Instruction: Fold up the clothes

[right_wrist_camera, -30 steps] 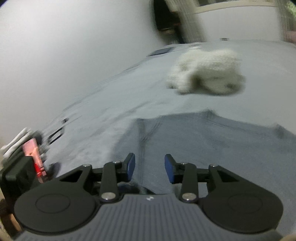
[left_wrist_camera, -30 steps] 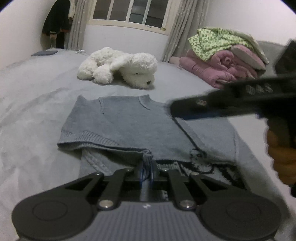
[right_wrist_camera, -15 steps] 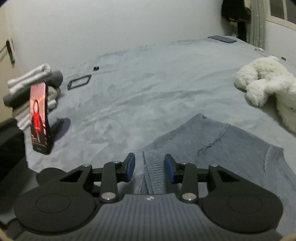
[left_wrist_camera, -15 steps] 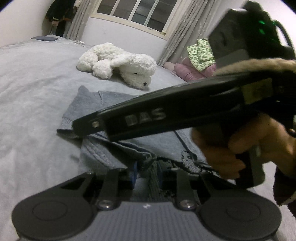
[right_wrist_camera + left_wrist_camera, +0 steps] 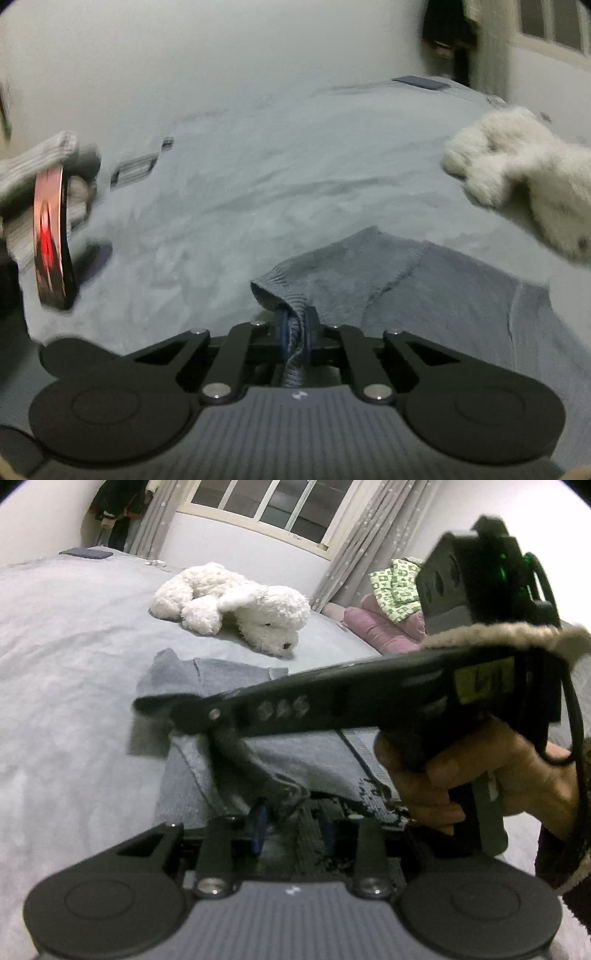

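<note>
Right gripper [image 5: 295, 334], bottom centre of right wrist view: blue pads have just been closing and are now pinched tight on a bunched ribbed edge of the grey knit sweater [image 5: 424, 295]; the fabric is squeezed between them and runs back toward the camera. Rest of the sweater spreads flat to the right and lower right of the frame on the pale grey bed cover [image 5: 258, 166].

Left gripper [image 5: 291, 825], bottom centre of left wrist view: jaws have just been opening, now narrowly apart, pads not pressing; the sweater's patterned lower part lies between and under them. In that view the right gripper's black body crosses mid-frame from the right, gripped by the person's hand [image 5: 480, 775] with a fur-trimmed cuff; its tip reaches the sweater's left edge at centre-left.

White plush dog [image 5: 236, 605] lies on the bed above the sweater, apart from it. Pink and green piled clothes [image 5: 388, 602] upper right. Red-screened phone [image 5: 51, 236] standing at left edge of right wrist view, blurred.
</note>
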### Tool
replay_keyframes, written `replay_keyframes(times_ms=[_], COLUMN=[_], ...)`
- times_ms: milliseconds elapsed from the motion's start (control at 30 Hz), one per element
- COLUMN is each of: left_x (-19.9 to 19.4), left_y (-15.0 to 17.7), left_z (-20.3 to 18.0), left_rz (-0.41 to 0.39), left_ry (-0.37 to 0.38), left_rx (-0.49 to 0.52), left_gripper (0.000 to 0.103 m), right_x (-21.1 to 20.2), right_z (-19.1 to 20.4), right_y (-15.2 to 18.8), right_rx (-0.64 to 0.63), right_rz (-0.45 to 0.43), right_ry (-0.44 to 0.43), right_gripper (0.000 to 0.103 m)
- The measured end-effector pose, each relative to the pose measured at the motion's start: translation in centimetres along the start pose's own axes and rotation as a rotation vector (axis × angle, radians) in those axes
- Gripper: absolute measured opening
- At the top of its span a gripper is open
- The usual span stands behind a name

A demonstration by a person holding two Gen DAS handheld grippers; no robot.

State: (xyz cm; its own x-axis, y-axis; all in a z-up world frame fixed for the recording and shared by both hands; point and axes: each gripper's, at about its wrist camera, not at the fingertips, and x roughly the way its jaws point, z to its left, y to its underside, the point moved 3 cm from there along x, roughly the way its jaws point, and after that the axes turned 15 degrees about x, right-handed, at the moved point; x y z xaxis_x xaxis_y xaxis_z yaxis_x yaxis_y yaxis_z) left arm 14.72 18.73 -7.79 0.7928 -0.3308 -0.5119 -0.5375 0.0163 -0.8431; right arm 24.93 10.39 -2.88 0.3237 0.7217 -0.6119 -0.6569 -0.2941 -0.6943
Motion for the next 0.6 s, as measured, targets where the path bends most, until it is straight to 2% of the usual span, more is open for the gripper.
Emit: replay_keyframes(times_ms=[233, 367, 467, 533, 600], left_x=[-0.6, -1.0, -1.0, -0.6, -0.2], left_y=[-0.5, -1.0, -1.3, -1.3, -1.2], left_z=[-0.7, -1.1, -1.5, -1.9, -2.5], left_rz=[0.008, 0.007, 0.02, 0.048, 0.065], left_ry=[-0.025, -0.06, -0.074, -0.066, -0.081], left_rx=[0.043, 0.09, 0.141, 0.18, 0.245], left_gripper=[0.038, 0.041, 0.046, 0.047, 0.048], right_x=[-2.8, -3.9, -4.5, -4.6, -4.5], right_z=[-4.9, -8.0, -10.0, -10.4, -10.3], right_y=[0.7, 1.6, 2.5, 2.6, 2.6], right_rx=[0.386, 0.602, 0.748, 0.761, 0.744], right_rz=[-0.098, -0.135, -0.155, -0.162, -0.161], right_ry=[-0.116, -0.14, -0.138, -0.12, -0.112], right_gripper=[0.008, 0.008, 0.019, 0.021, 0.036])
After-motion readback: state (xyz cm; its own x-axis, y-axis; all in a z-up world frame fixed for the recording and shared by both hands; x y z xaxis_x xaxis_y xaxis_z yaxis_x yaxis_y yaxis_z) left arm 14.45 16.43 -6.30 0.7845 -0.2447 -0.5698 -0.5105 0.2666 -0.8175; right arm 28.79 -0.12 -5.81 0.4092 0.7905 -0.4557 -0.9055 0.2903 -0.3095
